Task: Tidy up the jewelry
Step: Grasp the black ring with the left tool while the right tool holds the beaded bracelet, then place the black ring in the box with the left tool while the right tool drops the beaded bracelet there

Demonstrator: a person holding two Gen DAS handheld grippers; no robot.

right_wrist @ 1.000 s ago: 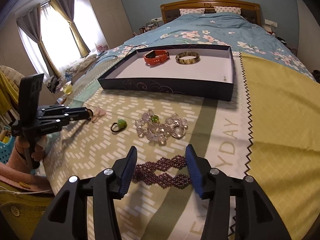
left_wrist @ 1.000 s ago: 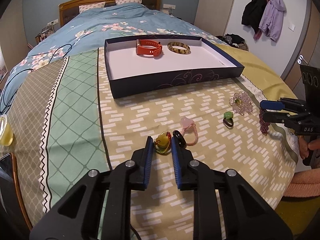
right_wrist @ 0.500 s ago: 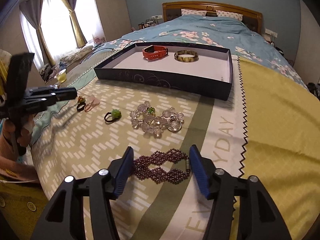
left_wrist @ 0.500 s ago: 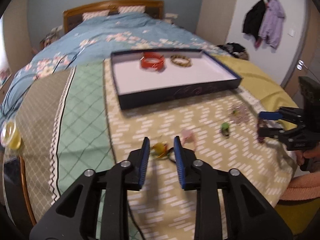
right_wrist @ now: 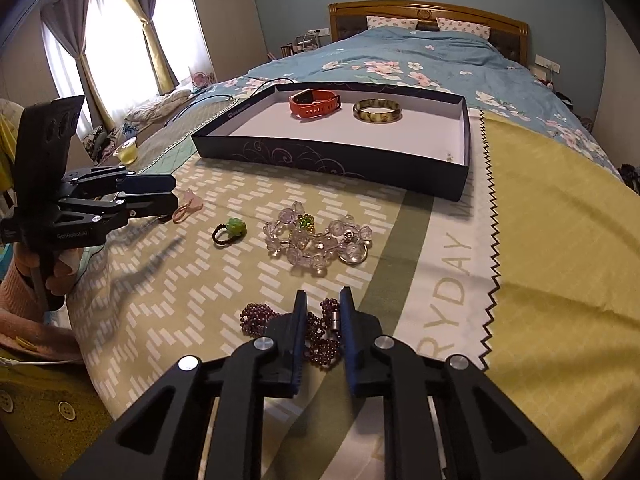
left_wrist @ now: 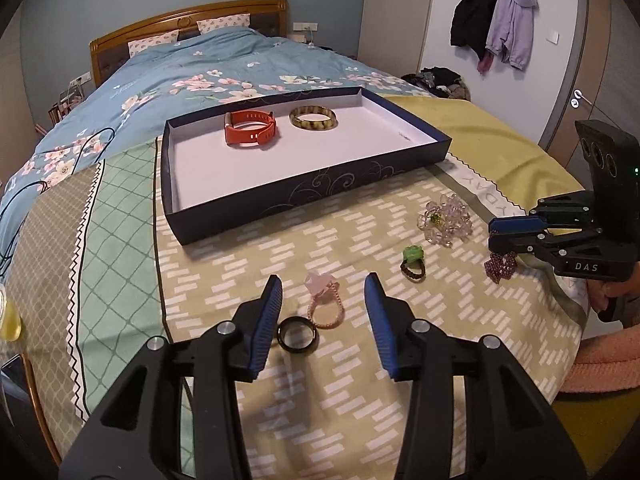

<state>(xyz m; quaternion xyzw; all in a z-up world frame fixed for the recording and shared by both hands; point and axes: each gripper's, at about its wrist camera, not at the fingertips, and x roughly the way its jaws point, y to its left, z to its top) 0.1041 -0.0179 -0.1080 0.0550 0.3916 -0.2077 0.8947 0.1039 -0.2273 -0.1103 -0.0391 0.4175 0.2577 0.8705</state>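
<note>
Landmark for all positions: the dark tray (left_wrist: 360, 178) on the bedspread.

Nearest, R side: my right gripper (right_wrist: 323, 330) has its jaws drawn narrow around the purple bead bracelet (right_wrist: 256, 318). Pads look pressed on the middle of the strand; I judge it gripped but not lifted, as the beads rest on the cloth. The bracelet lies on the near side of the tray, well short of its front wall. Its long axis runs across the gripper, L to R, with the metal clasp end toward the R pad.

Nearest, L side: my left gripper (left_wrist: 324, 312) is wide open, holding nothing. A black ring (left_wrist: 298, 334) lies flat just beside the L pad, inside the gap. The pink bracelet (left_wrist: 326, 308) lies touching or nearly touching that ring, a little nearer the tray.

Mid: green-stone ring (left_wrist: 413, 264) and the clear crystal bracelet (right_wrist: 316, 240) sit between grippers and tray, apart from each other.

Far: inside the tray, toward its far wall, an orange watch band (left_wrist: 250, 130) and a mottled bangle (left_wrist: 313, 119) side by side; near part of the tray floor shows bare.

Judgement: next move turns on the tray lying straight ahead of the R gripper, beyond the crystal piece. R arm is clearly nearer the purple strand. Carry must clear the front wall; dangling ends could snag it.
</note>
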